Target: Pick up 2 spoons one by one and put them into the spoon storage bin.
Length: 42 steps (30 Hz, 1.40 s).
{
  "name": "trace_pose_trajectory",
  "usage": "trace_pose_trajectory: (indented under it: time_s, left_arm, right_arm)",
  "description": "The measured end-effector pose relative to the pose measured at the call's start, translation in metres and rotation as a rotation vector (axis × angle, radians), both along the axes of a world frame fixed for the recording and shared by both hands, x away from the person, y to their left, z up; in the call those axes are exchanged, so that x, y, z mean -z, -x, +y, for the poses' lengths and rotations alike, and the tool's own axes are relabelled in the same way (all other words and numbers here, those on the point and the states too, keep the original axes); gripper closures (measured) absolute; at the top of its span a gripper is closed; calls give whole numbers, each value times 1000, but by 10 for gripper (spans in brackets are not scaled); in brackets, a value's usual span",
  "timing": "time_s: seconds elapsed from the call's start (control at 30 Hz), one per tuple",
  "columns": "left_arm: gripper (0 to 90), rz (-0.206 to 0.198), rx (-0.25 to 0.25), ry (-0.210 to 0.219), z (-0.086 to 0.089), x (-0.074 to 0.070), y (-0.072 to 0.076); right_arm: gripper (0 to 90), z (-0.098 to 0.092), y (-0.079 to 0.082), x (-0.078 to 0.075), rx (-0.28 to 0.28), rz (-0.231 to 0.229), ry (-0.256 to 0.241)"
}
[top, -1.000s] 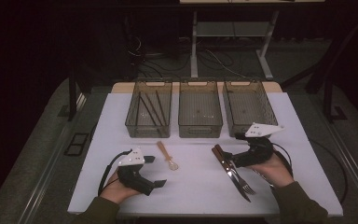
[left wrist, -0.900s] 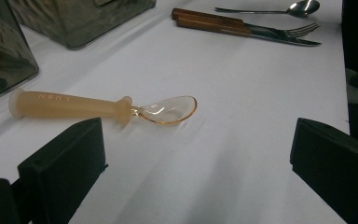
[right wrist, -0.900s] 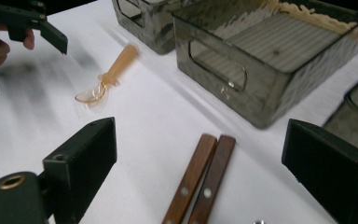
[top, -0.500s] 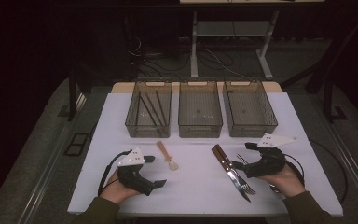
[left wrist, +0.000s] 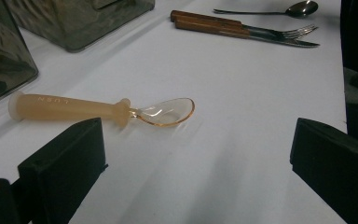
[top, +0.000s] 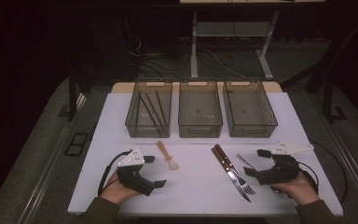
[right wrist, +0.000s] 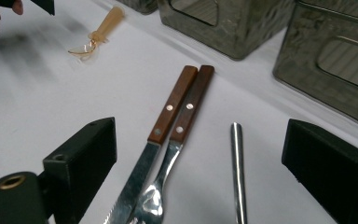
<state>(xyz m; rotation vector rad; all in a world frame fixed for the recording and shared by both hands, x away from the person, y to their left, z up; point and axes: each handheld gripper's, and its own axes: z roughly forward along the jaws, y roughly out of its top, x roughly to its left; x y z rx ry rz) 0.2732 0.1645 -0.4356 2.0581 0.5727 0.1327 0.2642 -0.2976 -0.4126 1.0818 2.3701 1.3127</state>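
While both grippers are resting low over the white bench (top: pixel 196 196), four loose utensils are lying on it: one amber plastic spoon (left wrist: pixel 102 109), one wooden-handled knife (right wrist: pixel 161 140), one wooden-handled fork (right wrist: pixel 182 135) and one slim metal spoon (top: pixel 245 161). Three smoked-plastic bins are standing in a row along the far side: the left bin (top: pixel 148 108), which is holding several dark sticks, the middle bin (top: pixel 200 108) and the right bin (top: pixel 249 108). Knife and fork are lying side by side, handles touching, with the metal spoon just beside the fork. Each hand is carrying one gripper. On the left gripper (top: pixel 154 171) the fingers (left wrist: pixel 65 168) are standing wide apart, gripping nothing and touching nothing; the amber spoon is lying just ahead of them, bowl pointing toward the cutlery. On the right gripper (top: pixel 256 162) the fingers (right wrist: pixel 81 158) are likewise spread wide and holding nothing; the knife blade, the fork neck and the metal spoon's handle are lying on the bench between them, none of them clasped
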Motion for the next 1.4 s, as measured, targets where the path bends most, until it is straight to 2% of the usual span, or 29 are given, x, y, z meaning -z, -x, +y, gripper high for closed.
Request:
trace_pose_trajectory:
  time_s: [0.3,0.47,0.57,0.63,0.77,0.83,1.1,1.17,1.27,1.4]
  left_arm:
    - [23,-3,-4,1,1,0,1]
    - [23,-1,-9,5,0,0,0]
    - [23,-3,-4,-3,0,0,1]
    - [23,-3,-5,0,-1,0,1]
    - [23,-3,-6,0,0,0,0]
    - [23,-2,-4,-1,0,1,0]
    - [23,-4,-6,-5,-1,0,1]
    - [23,-4,-7,-5,-1,0,1]
    - [23,-4,-6,-5,-1,0,1]
    - [23,-5,-5,-3,-2,0,1]
  right_arm:
    - [99,-27,11,1,54,17,-5]
    - [99,-41,19,2,76,26,21]
    - [104,-48,23,3,80,51,38]
    - [141,-54,26,5,95,66,50]
    - [155,-65,31,8,135,87,42]
    - [215,-69,33,9,137,86,52]
    - [365,-78,41,16,123,122,60]
    - [394,-78,43,17,123,135,63]
    - [436,-78,44,20,117,156,96]
    - [480,-76,42,22,110,184,104]
